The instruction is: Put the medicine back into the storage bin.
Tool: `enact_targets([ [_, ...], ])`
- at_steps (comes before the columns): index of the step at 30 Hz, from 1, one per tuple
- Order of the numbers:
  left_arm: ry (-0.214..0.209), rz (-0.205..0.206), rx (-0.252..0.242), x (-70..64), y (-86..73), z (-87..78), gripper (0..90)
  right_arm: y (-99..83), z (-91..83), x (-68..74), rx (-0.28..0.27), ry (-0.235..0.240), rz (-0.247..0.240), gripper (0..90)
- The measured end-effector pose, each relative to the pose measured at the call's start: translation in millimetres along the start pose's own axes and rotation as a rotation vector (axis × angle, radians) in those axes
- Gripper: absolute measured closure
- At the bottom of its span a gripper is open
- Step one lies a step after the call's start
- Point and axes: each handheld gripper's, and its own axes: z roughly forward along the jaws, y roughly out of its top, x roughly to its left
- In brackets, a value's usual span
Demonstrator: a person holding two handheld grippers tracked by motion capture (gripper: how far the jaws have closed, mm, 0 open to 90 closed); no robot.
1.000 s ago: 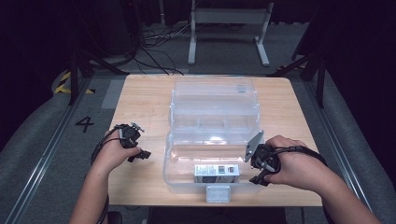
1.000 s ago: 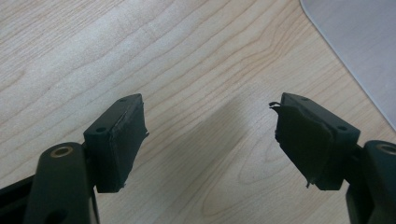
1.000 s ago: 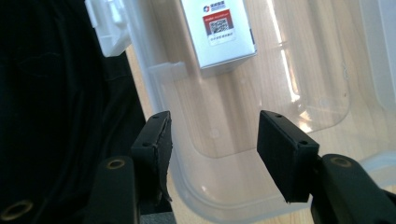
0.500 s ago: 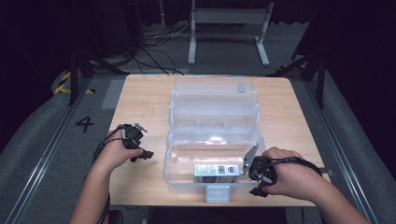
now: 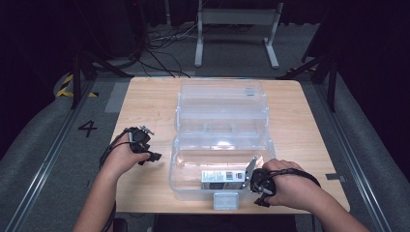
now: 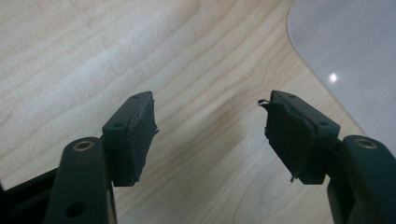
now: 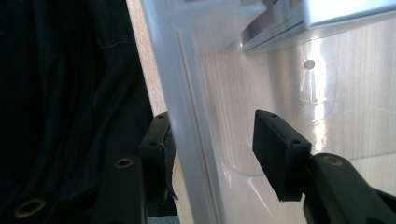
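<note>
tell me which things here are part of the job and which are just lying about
Part of the job:
- clear plastic tiered storage box
- right gripper, jaws open astride the box's front rim
- small labelled carton inside

Lying about:
- left gripper, open over bare light wooden table
- grey metal stand

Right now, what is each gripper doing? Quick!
Left gripper: open, empty, over the wooden table.
Right gripper: open, straddling the clear plastic box's rim.

A numeral "4" (image 5: 87, 128) is marked on the grey floor (image 5: 58, 145) left of the table. A printed label (image 5: 221, 177) is seen on the clear box (image 5: 193, 164), its text too small to be read.
</note>
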Motion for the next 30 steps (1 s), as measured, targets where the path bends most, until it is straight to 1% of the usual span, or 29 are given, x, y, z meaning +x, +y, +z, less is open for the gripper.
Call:
enact_targets([
  [2,0.01,-0.004,-0.028,2.6,-2.4,0.7,34.4,0.6,1.9,0.1,0.012,0.0,-0.004,52.9],
  [3,0.013,-0.014,-0.027,4.2,-4.0,1.1,35.2,0.8,3.7,-0.1,0.009,0.0,-0.005,53.1],
  [4,0.017,-0.014,-0.027,5.5,-5.6,1.7,35.4,1.0,6.0,-0.7,0.005,-0.004,-0.011,53.5],
  [5,0.02,-0.006,-0.03,7.4,-7.1,1.8,35.9,1.4,7.7,-0.8,0.013,-0.004,-0.011,54.1],
  [6,0.022,-0.02,-0.013,8.8,-8.2,1.4,35.5,1.8,9.3,-0.2,0.026,-0.004,-0.002,54.5],
  [7,0.025,-0.03,0.008,9.8,-8.8,0.6,35.1,2.1,11.0,-0.9,0.027,-0.004,-0.014,55.9],
  [8,0.031,-0.023,0.02,10.1,-9.0,-0.5,35.0,2.9,11.9,-1.6,0.028,0.003,-0.022,59.4],
  [9,0.038,-0.007,0.03,10.3,-8.6,-2.1,34.1,3.7,12.2,-0.9,0.022,0.003,-0.023,60.3],
  [10,0.031,-0.001,0.034,10.5,-7.8,-3.6,33.2,4.8,12.0,-0.4,0.022,0.002,-0.029,62.1],
  [11,0.024,-0.005,0.029,9.9,-6.8,-5.1,33.1,5.6,12.7,0.5,0.026,-0.005,-0.034,64.5],
  [12,0.017,0.004,0.02,9.3,-5.4,-6.6,32.9,6.6,12.6,0.4,0.037,-0.002,-0.049,67.0],
  [13,0.018,0.028,0.015,9.5,-3.3,-8.3,32.8,7.5,12.7,0.9,0.043,-0.006,-0.056,69.5],
  [15,0.022,0.037,0.022,8.4,0.2,-11.3,31.3,8.4,13.8,2.2,0.046,-0.004,-0.054,74.6],
  [18,0.031,0.072,0.03,8.0,5.3,-15.2,31.3,8.7,16.4,4.2,0.053,-0.005,-0.05,83.2],
  [19,0.02,0.071,0.027,7.4,6.7,-16.0,31.3,8.6,16.9,5.2,0.065,-0.005,-0.045,84.5],
  [21,0.006,0.071,0.015,6.6,9.5,-18.5,31.1,8.2,16.4,5.1,0.063,-0.014,-0.049,86.0],
  [22,0.004,0.075,0.006,6.5,10.8,-19.8,30.8,7.6,16.4,5.7,0.061,-0.021,-0.046,86.2],
  [23,0.002,0.07,0.002,5.8,11.6,-21.0,30.8,7.3,16.9,5.6,0.051,-0.021,-0.054,86.5],
  [24,0.006,0.08,0.001,5.8,13.0,-22.7,30.9,7.4,16.9,6.6,0.054,-0.03,-0.055,86.8],
  [25,0.008,0.084,0.001,5.6,13.7,-23.7,31.1,7.6,17.2,7.1,0.055,-0.034,-0.068,86.8],
  [29,-0.004,0.083,-0.002,4.1,16.7,-28.7,32.1,7.8,17.7,7.7,0.056,-0.037,-0.071,87.1],
  [30,-0.006,0.088,-0.003,4.1,17.8,-30.2,32.1,7.6,18.1,7.8,0.051,-0.037,-0.072,87.2],
])
